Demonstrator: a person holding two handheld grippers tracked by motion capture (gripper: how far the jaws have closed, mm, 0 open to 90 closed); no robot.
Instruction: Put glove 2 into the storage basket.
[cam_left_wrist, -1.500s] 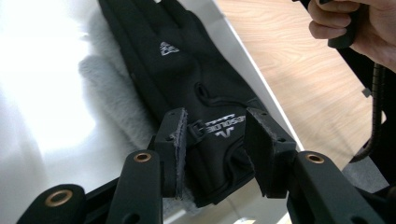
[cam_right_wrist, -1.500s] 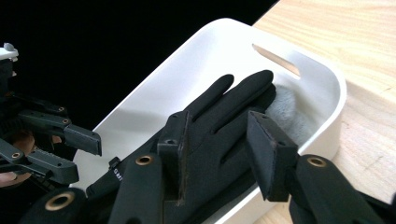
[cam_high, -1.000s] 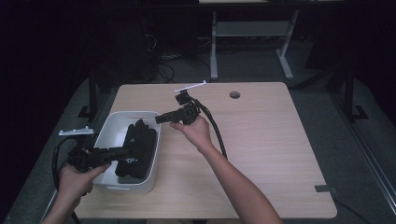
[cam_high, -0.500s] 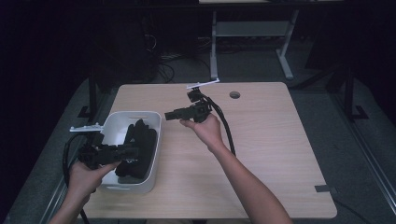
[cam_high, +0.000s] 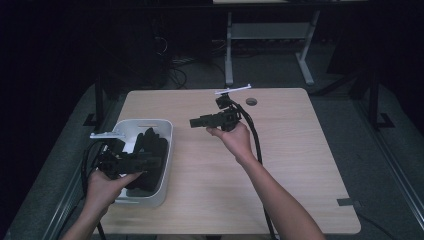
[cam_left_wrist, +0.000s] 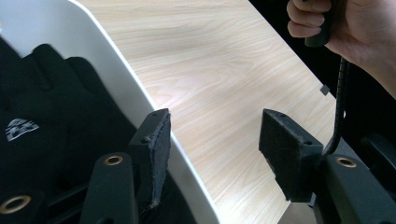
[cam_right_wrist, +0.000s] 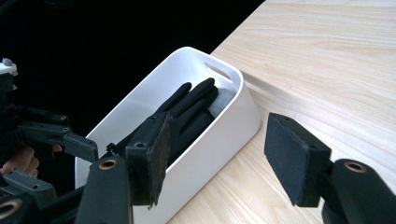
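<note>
Gloves of black fabric (cam_high: 150, 155) lie piled inside a white rectangular plastic bin (cam_high: 167, 145) with rounded corners. The bin sits on the left part of a light wooden table (cam_high: 300, 165), near the person's side. In the right gripper view one glove's fingers (cam_right_wrist: 194, 100) point toward the bin's far end, where a slot handle is cut into the wall. In the left gripper view a small white checkered logo shows on the black fabric (cam_left_wrist: 42, 112).

The left gripper (cam_high: 150, 161), held in the person's left hand (cam_high: 102, 187), hovers over the bin, pointing toward the table's middle. Its jaws stand apart and have just been opening; nothing is between them. In its own view one pad (cam_left_wrist: 156, 140) sits over the bin's inside, the other over bare wood, with the bin's white wall running between them.

The right gripper (cam_high: 196, 121), held in the person's right hand (cam_high: 232, 137), is raised above the middle of the table, well apart from the bin, and points left toward it. Its jaws are also released, having just been opening, and grasp nothing. A thick black cable (cam_high: 256, 145) trails from it along the forearm toward the near edge.
</note>
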